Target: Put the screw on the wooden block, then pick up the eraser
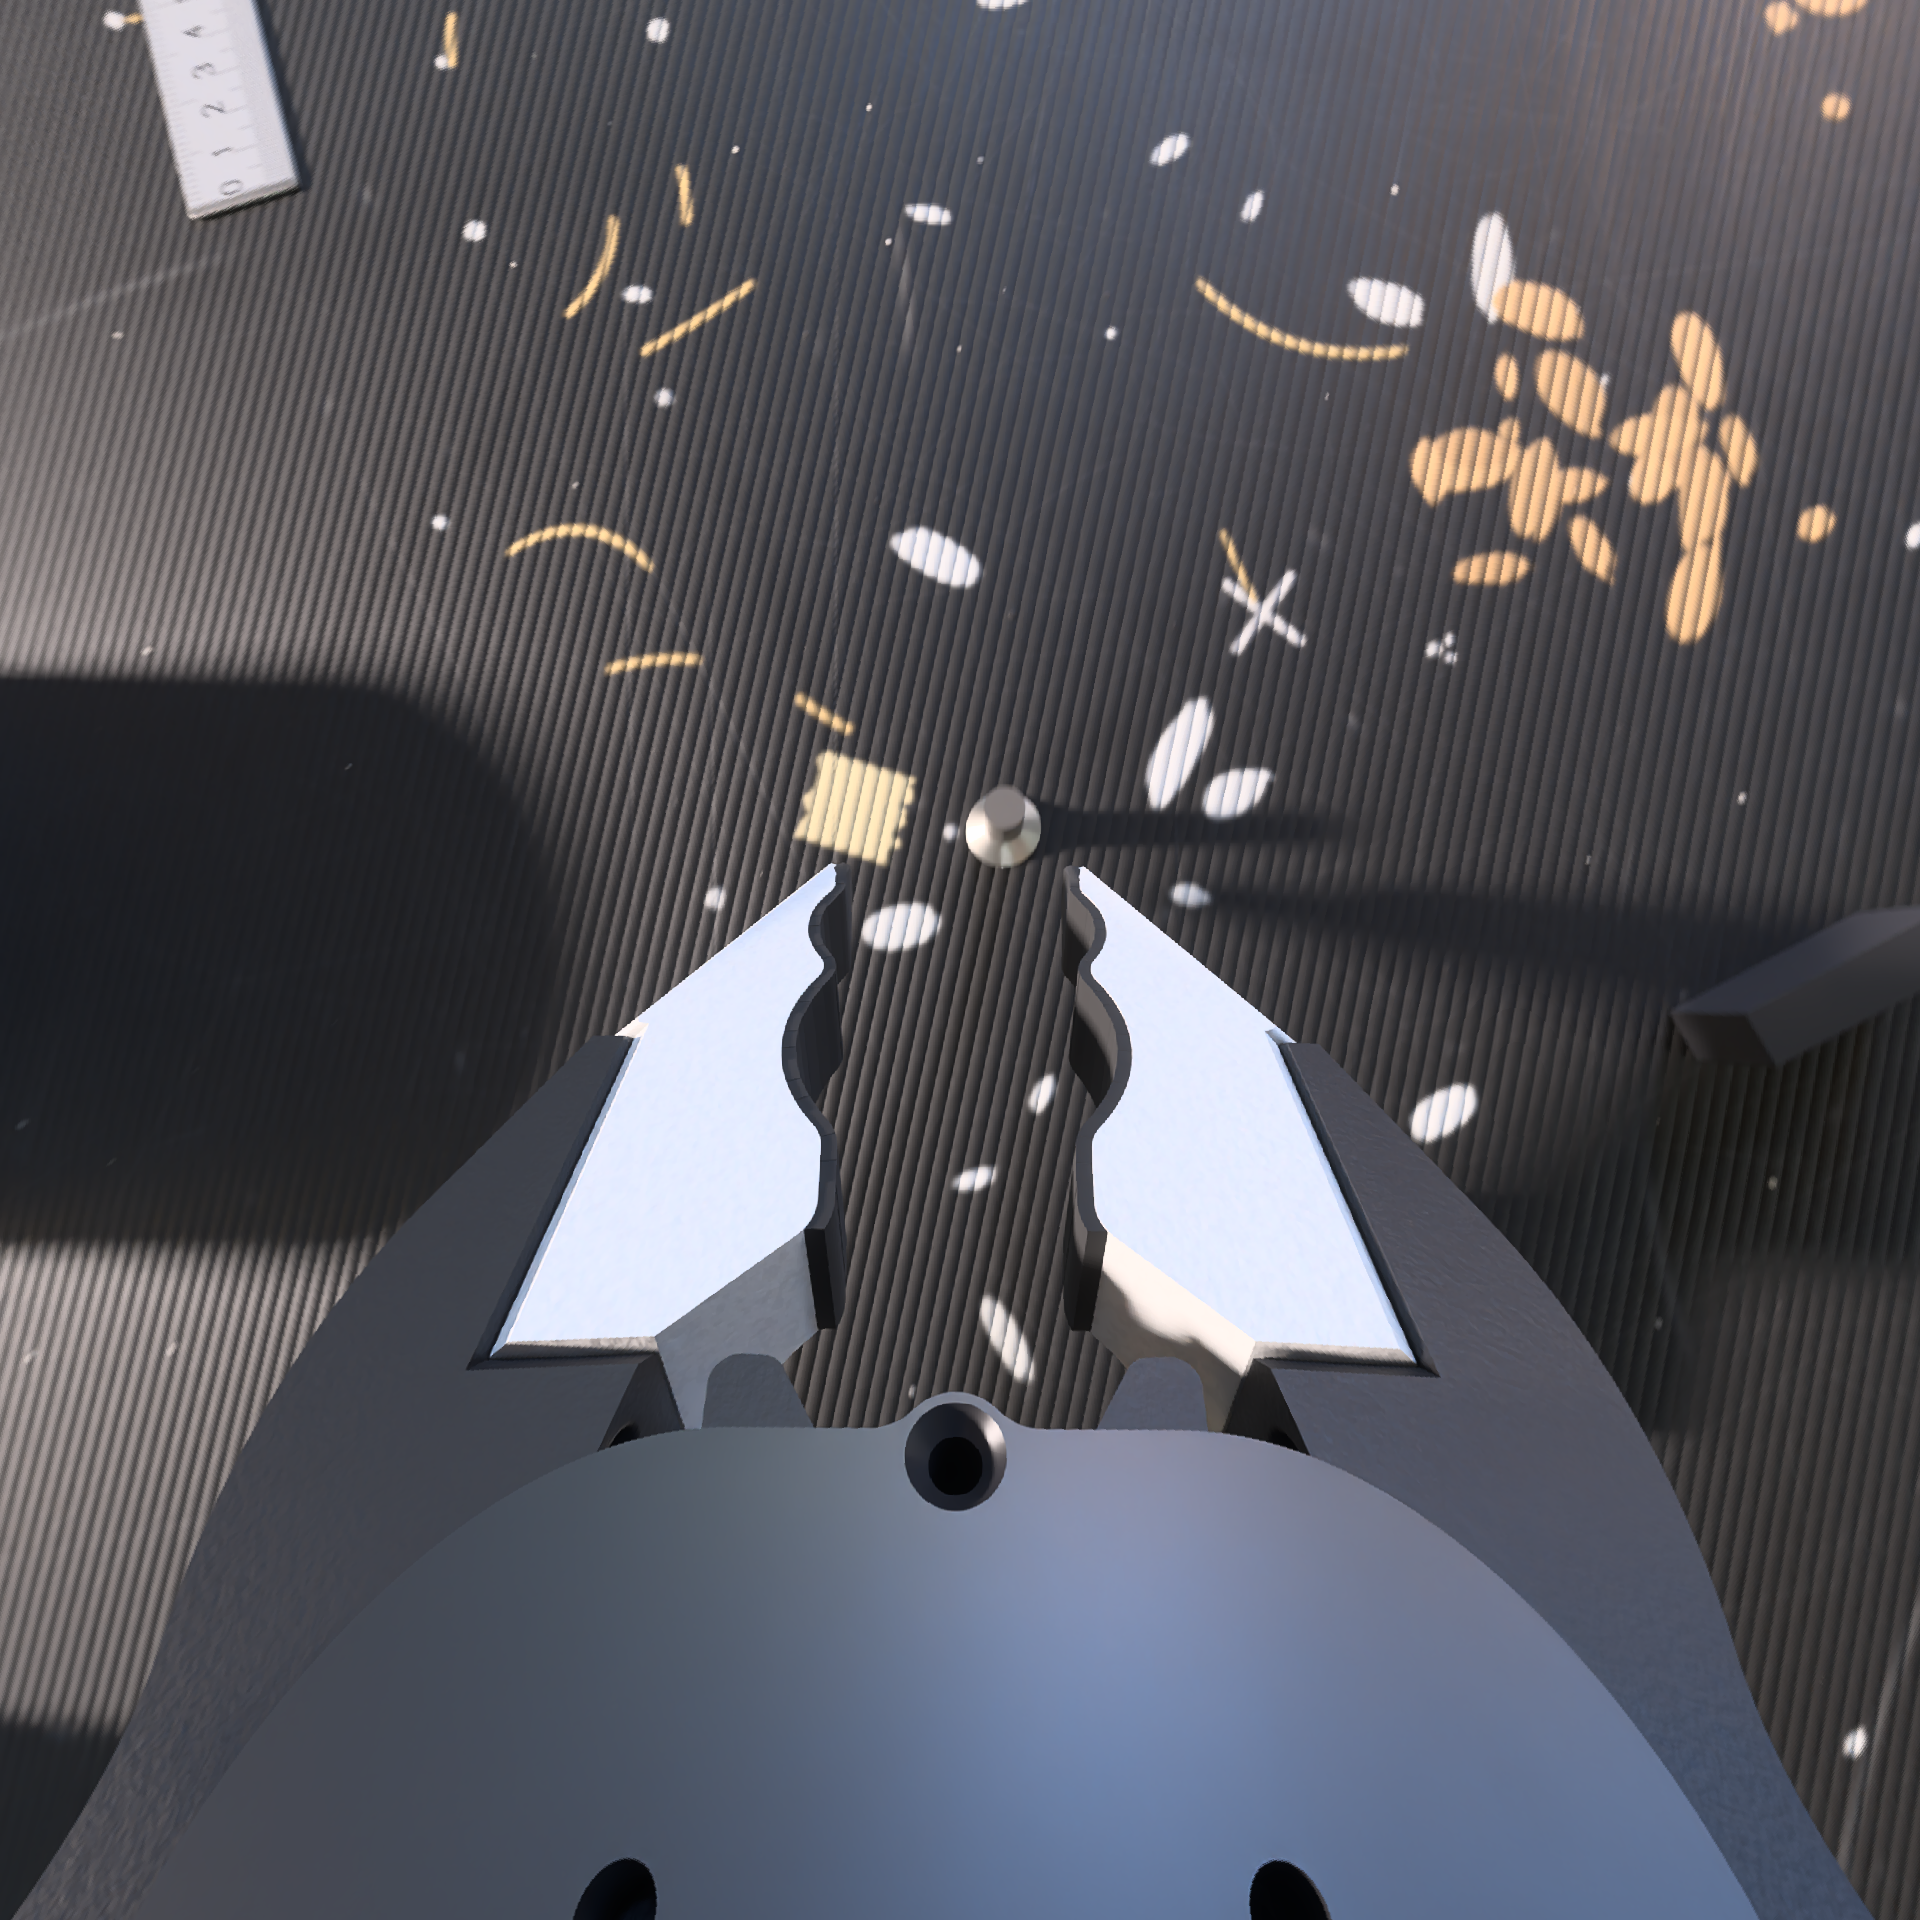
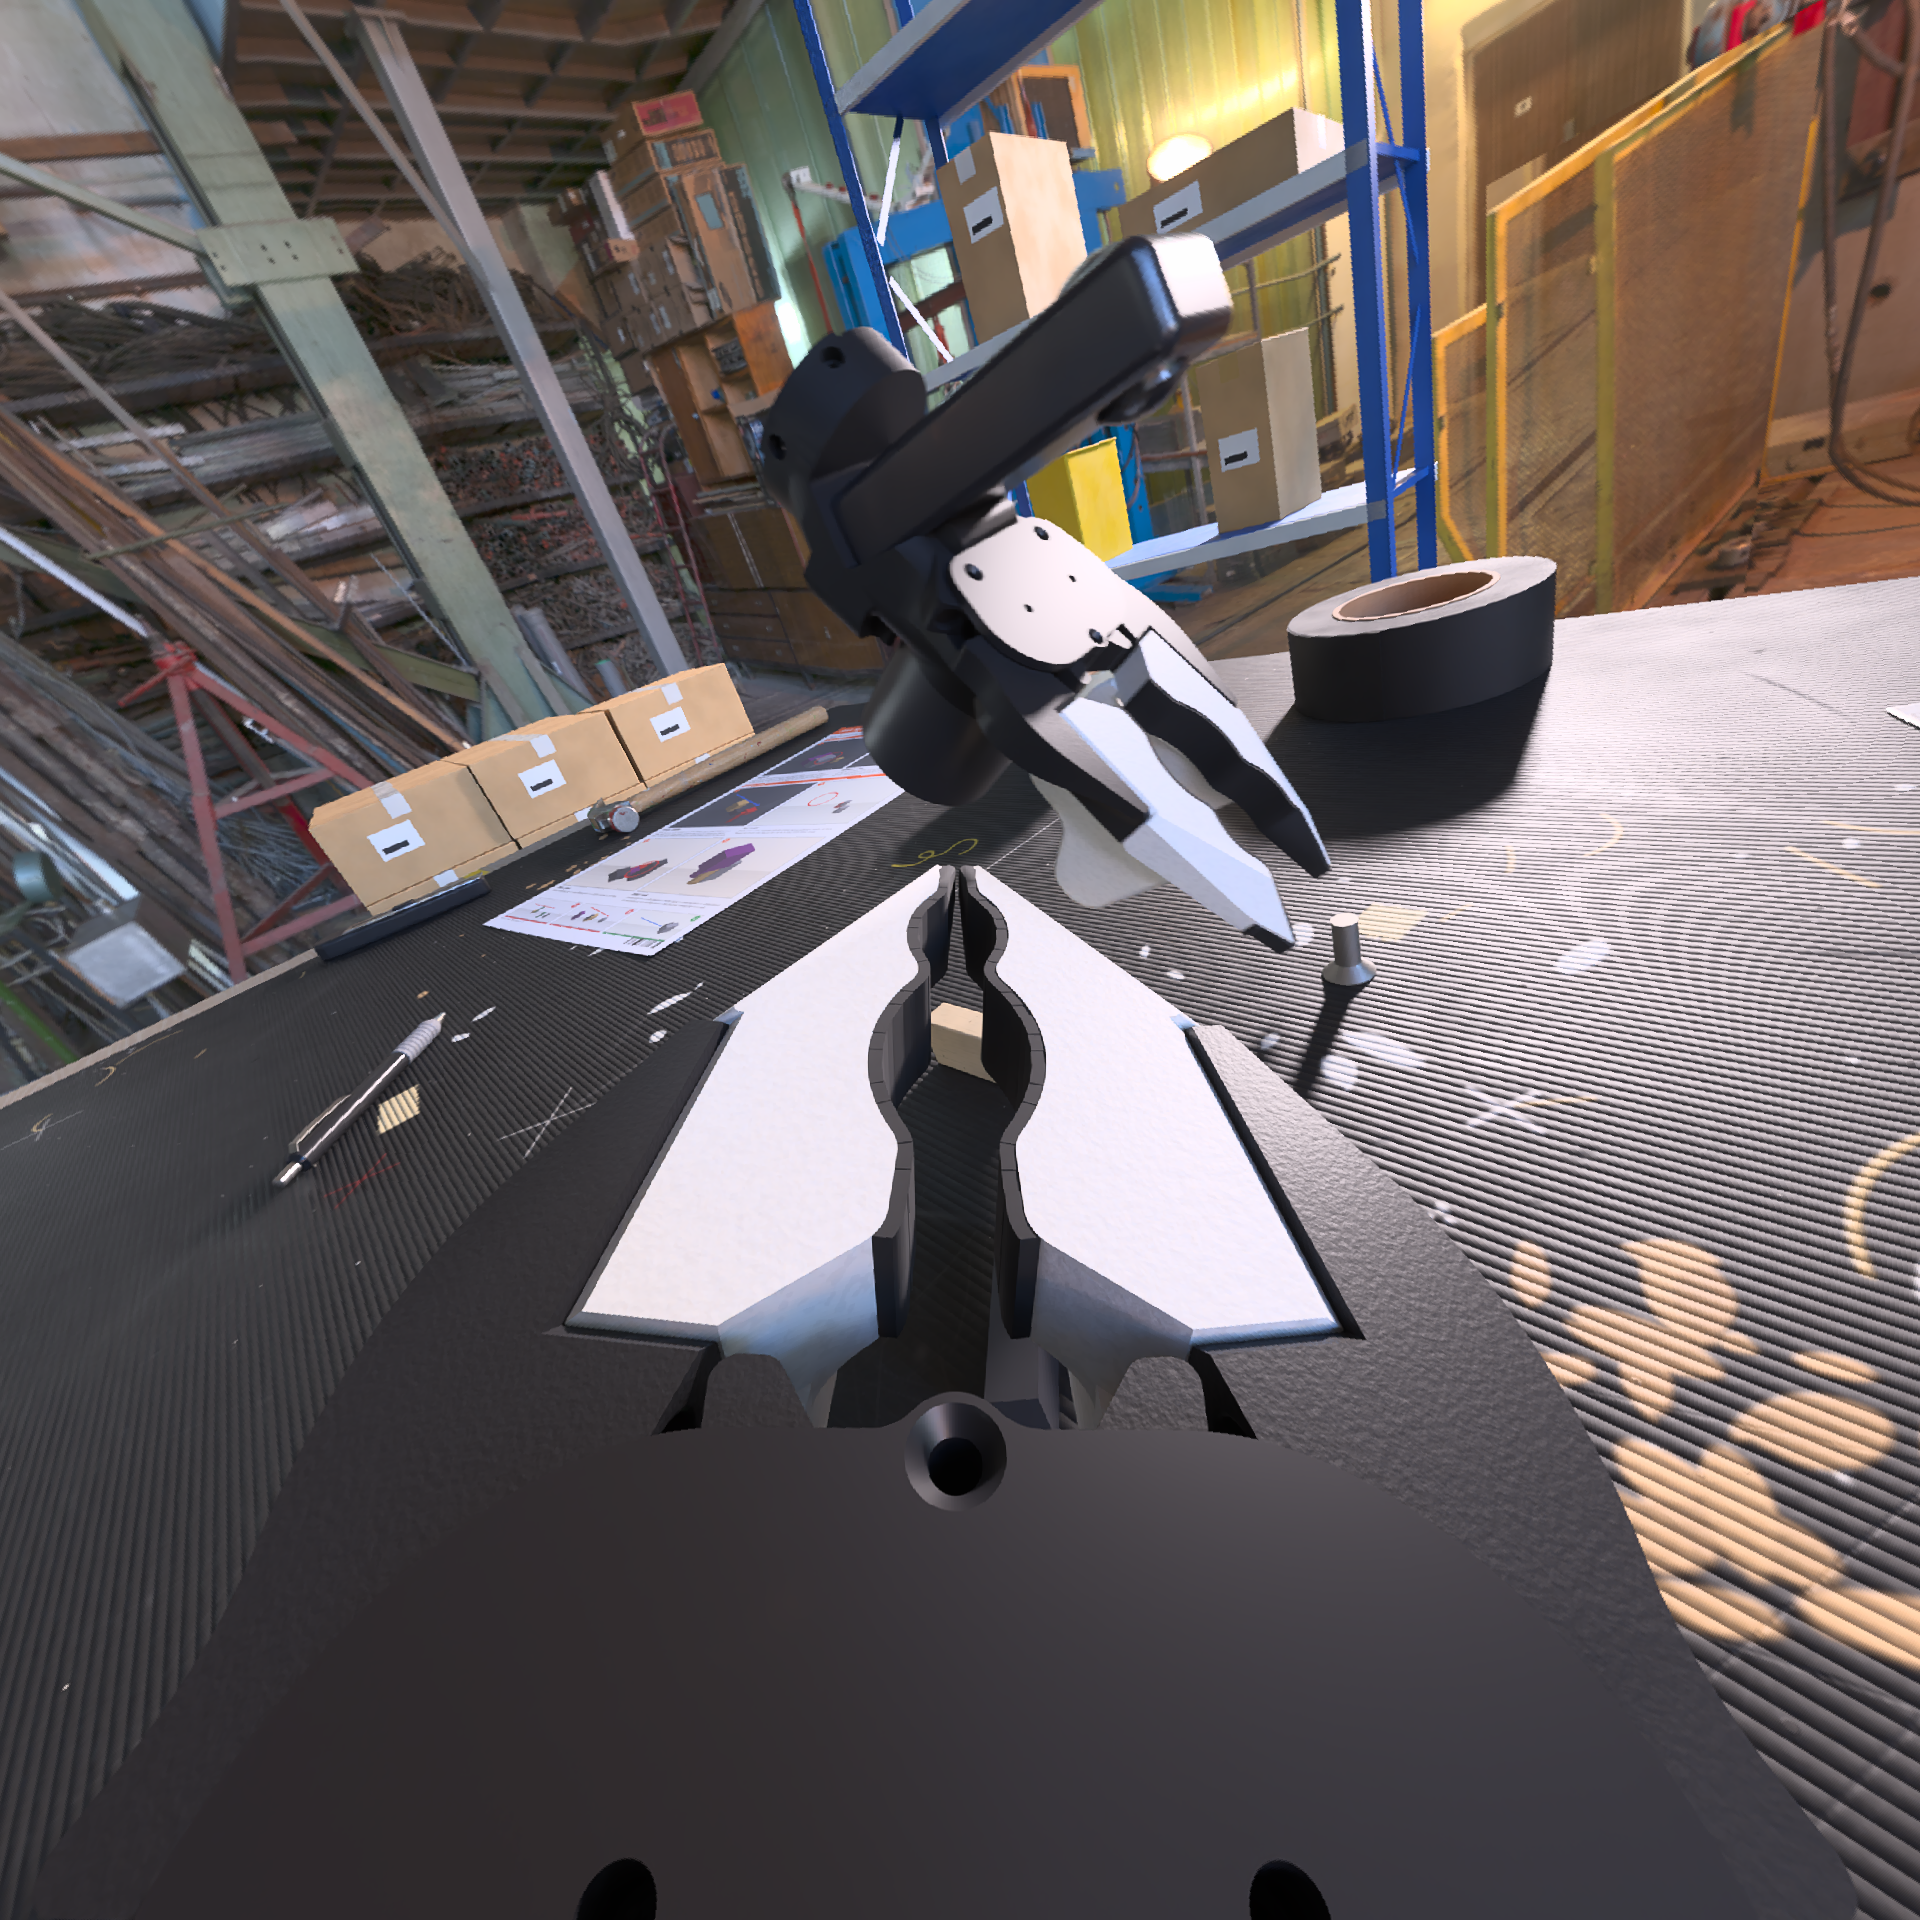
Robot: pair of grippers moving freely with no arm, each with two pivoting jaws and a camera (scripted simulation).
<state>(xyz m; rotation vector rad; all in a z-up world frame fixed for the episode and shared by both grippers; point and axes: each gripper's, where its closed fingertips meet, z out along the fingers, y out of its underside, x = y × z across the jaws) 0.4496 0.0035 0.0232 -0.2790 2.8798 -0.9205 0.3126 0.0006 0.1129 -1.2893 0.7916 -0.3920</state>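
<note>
Left wrist view: the left gripper [image 1: 956,878] pointed down at the dark ribbed bench [image 1: 312,1351], its fingers [image 1: 727,1091] spread with nothing between them. The screw [image 1: 1003,826] stood just beyond the fingertips, slightly above centre frame and a little right of the gap's midline. It rested on its head with the shank pointing up toward the camera, so its long axis was upright. It was apart from both fingertips. A steel ruler [image 1: 223,104] lay at upper left, well apart. A dark bar-shaped item [image 1: 1797,997] at the right edge could not be identified.

Right wrist view: the right gripper [image 2: 958,883] had its fingers [image 2: 810,1122] pressed nearly together at the tips, holding nothing. Through the gap behind the tips a pale wooden block [image 2: 958,1034] showed on the bench, ahead of the gripper. The left gripper hung tilted at upper centre, its tips just left of the screw at centre right. A roll of black tape [image 2: 1423,644] sat at upper right, a mechanical pencil [image 2: 364,1101] at left. The eraser was not identified in either view.

Judgement: the left gripper was the nearer to the screw. A short advance with a slight rightward correction would bracket the upright shank.
</note>
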